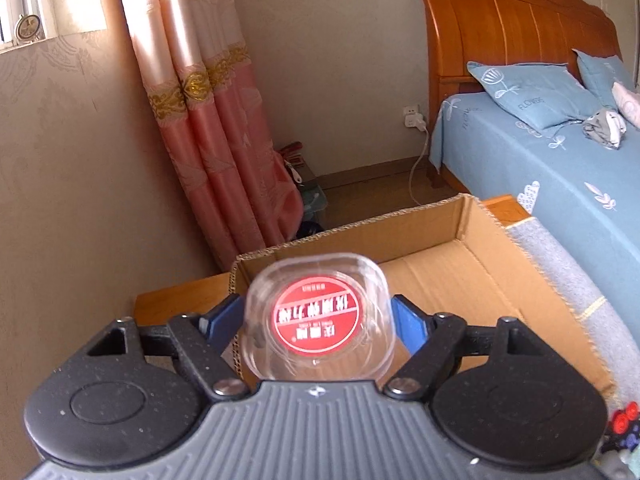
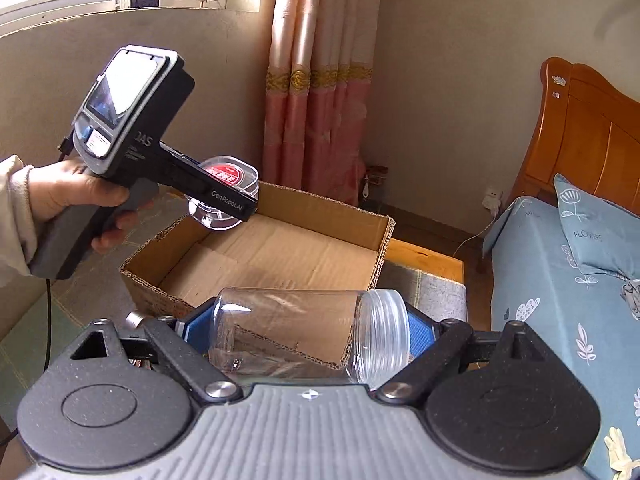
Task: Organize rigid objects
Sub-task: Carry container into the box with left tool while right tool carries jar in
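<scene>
My left gripper is shut on a clear plastic container with a round red label, held above the near left corner of an open cardboard box. In the right wrist view the same container hangs over the box's far left rim, with the left gripper and the hand holding it at the left. My right gripper is shut on a clear lidless plastic jar, lying sideways with its threaded mouth to the right, just in front of the box.
The box's inside shows only bare cardboard. It sits on a grey mat over a wooden platform. A bed with blue sheets and wooden headboard stands at the right. A pink curtain hangs at the back wall. Small colourful items lie at the lower right.
</scene>
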Tool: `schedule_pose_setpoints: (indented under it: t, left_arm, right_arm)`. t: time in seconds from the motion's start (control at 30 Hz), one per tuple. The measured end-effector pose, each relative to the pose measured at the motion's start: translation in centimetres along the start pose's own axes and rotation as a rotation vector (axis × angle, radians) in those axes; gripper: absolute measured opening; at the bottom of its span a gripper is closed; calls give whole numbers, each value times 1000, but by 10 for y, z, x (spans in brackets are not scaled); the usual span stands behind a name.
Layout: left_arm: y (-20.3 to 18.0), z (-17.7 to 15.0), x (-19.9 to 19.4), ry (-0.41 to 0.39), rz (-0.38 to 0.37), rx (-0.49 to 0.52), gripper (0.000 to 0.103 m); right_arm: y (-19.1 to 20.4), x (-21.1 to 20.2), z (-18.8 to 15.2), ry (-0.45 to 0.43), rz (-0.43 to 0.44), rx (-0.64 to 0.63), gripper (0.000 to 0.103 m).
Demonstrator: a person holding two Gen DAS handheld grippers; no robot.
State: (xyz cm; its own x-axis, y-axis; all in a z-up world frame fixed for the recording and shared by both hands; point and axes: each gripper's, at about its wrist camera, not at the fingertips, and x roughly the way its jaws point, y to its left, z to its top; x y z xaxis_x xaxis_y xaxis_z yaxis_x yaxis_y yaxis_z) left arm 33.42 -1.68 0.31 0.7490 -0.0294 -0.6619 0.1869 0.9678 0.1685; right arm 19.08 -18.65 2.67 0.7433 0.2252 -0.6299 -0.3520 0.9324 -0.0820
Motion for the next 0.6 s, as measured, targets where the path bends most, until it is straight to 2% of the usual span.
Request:
schedule_pose_setpoints:
  t: [0.07,0.13,0.2,0.27,0.37,0.5,0.6]
  left_arm:
    - [3,-3,5,-1,40,-5,87]
    - [9,-7,2,13,24,-28,86]
    - [14,-12,-9,20,2,-42,87]
    - [17,-18,-23,15,5,-44,93]
    - [21,-30,-43,1,6,-39,95]
    - [27,-50,-72,-5,25,-59,96]
    - [34,-67,-92,-33,61,-89,101]
  right_arm:
    - [-1,3,2,-1,-1,4,93]
    - [-3,6,4,0,0,5,93]
    - [-3,11,7,3,3,3,93]
    - [-3,17,11,9,9,0,93]
    - [-4,29,19,22,14,-1,93]
    - [-10,53,33,49,28,2,93]
    - [-12,72,46,72,31,2,93]
